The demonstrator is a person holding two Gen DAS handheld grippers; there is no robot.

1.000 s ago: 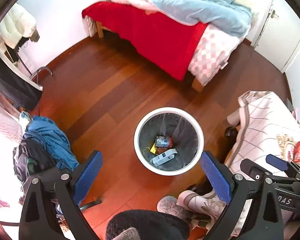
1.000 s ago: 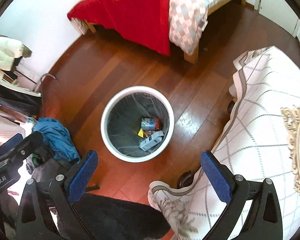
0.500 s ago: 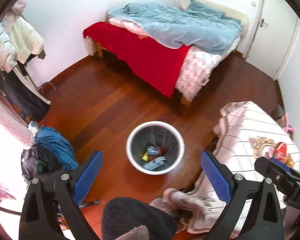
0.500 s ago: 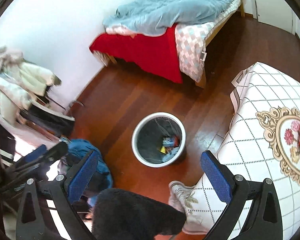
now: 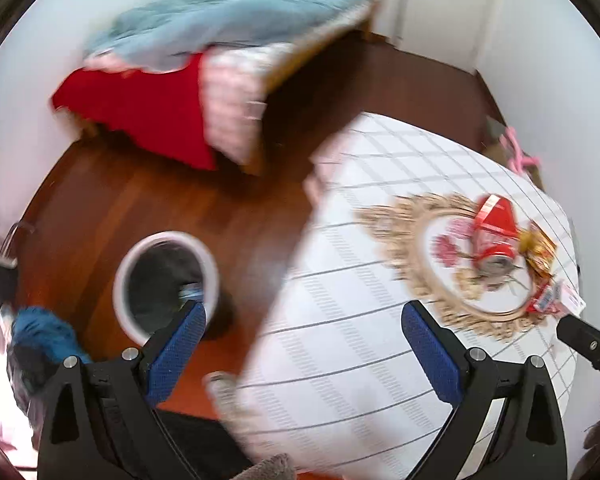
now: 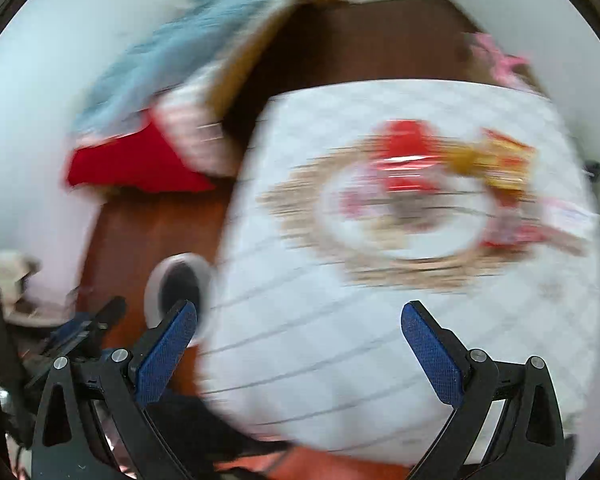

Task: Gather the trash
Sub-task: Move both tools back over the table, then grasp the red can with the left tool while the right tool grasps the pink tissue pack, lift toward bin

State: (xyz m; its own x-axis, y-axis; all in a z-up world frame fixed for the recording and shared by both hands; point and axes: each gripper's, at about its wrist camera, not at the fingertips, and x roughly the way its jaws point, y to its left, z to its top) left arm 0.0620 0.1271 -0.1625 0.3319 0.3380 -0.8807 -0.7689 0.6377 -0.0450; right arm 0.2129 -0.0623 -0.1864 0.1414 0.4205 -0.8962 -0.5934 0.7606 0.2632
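Note:
A crushed red can [image 5: 494,236] lies on the white checked tablecloth [image 5: 360,340], with yellow and red wrappers [image 5: 540,252] beside it on the right. In the blurred right wrist view the red can [image 6: 406,152] and the wrappers [image 6: 504,160] lie ahead on the tablecloth [image 6: 340,360]. The white trash bin [image 5: 210,268] stands on the wood floor left of the table; it also shows in the right wrist view [image 6: 156,280]. My left gripper [image 5: 302,344] is open and empty above the table edge. My right gripper [image 6: 298,344] is open and empty above the cloth.
A bed with red and blue covers [image 5: 160,92] stands at the back. A blue garment pile [image 5: 44,332] lies on the floor at the left. A pink object [image 5: 518,152] sits behind the table. A shoe [image 5: 224,392] lies under the table edge.
Both grippers have swung right from over the bin toward the table; the can and wrappers have come into view. Both stay open. The frames now are motion-blurred.

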